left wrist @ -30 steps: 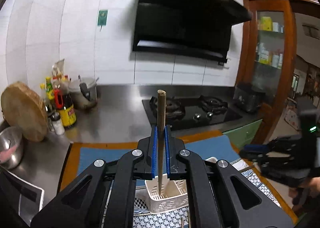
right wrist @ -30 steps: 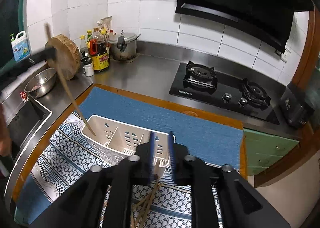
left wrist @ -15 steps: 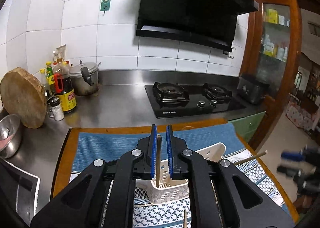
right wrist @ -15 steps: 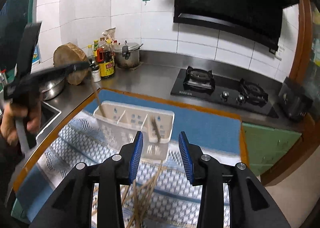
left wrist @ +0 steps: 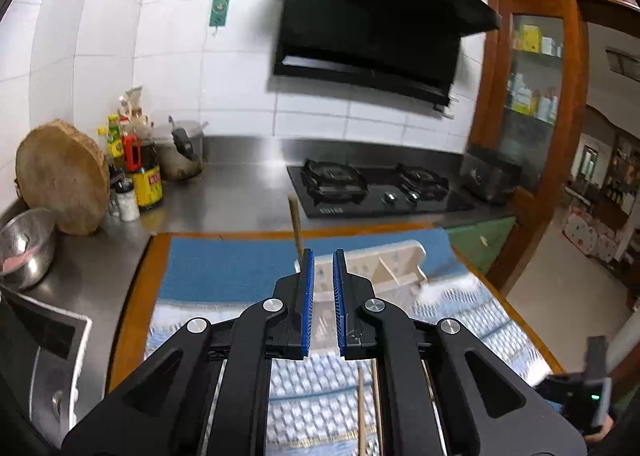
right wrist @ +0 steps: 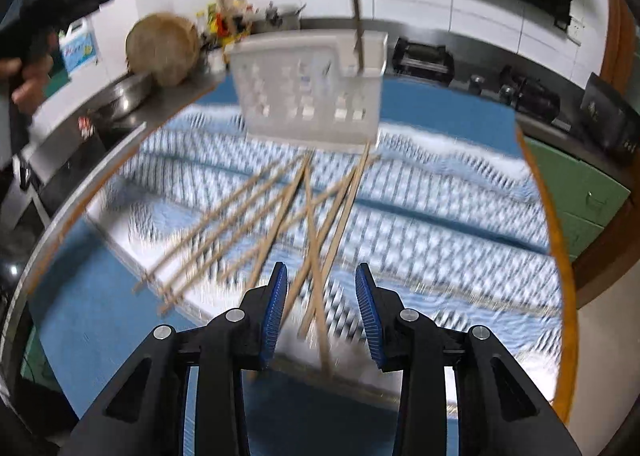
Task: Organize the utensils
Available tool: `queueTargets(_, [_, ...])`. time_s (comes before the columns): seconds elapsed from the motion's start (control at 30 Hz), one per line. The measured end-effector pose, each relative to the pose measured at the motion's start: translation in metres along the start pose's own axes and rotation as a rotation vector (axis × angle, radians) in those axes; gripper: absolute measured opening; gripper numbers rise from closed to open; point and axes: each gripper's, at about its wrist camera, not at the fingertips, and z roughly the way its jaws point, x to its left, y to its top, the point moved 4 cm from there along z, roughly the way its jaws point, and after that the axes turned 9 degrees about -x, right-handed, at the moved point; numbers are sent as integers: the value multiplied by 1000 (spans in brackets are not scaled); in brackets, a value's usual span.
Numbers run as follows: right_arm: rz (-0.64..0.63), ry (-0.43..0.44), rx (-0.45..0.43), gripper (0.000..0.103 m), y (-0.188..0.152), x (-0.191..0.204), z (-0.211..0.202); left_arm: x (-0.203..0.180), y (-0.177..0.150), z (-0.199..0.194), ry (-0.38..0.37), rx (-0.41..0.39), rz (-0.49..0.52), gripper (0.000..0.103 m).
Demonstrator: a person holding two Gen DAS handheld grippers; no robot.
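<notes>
A white slotted utensil holder (right wrist: 308, 87) stands on a blue-and-white patterned cloth (right wrist: 440, 215); it also shows in the left wrist view (left wrist: 384, 268). Two chopsticks stand in it, one at its right end (right wrist: 356, 15) and one at its left (right wrist: 222, 1). Several wooden chopsticks (right wrist: 288, 215) lie crossed on the cloth in front of the holder. My right gripper (right wrist: 322, 308) is open and empty, low over their near ends. My left gripper (left wrist: 322, 296) is slightly open and empty, raised above the holder, with one standing chopstick (left wrist: 295, 223) just beyond it.
A gas hob (left wrist: 372, 187) sits at the back right. Sauce bottles (left wrist: 140, 171), a pot (left wrist: 180, 151), a round wooden board (left wrist: 60, 183) and a steel bowl (left wrist: 24, 248) stand at the left. A sink (left wrist: 36, 356) lies at the near left.
My left gripper let go of the chopstick, which now stands in the holder, and drew back. My right gripper opened wide and dropped toward the loose chopsticks on the cloth.
</notes>
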Motion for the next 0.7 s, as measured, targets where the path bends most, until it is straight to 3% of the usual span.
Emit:
queueTargets(0.1, [-22,-9,26,29,-21,3,11,-3,-28,-16,-15,27,-18,10])
queueTargets(0.37, [-41,-43,43,22,-37,-2,24,-12,-106,-36,-32,134,-79,10])
queueTargets(0.7, [6,-13,35,7,-44,-9,27,-75,-185,-38,-117,270,-125,10])
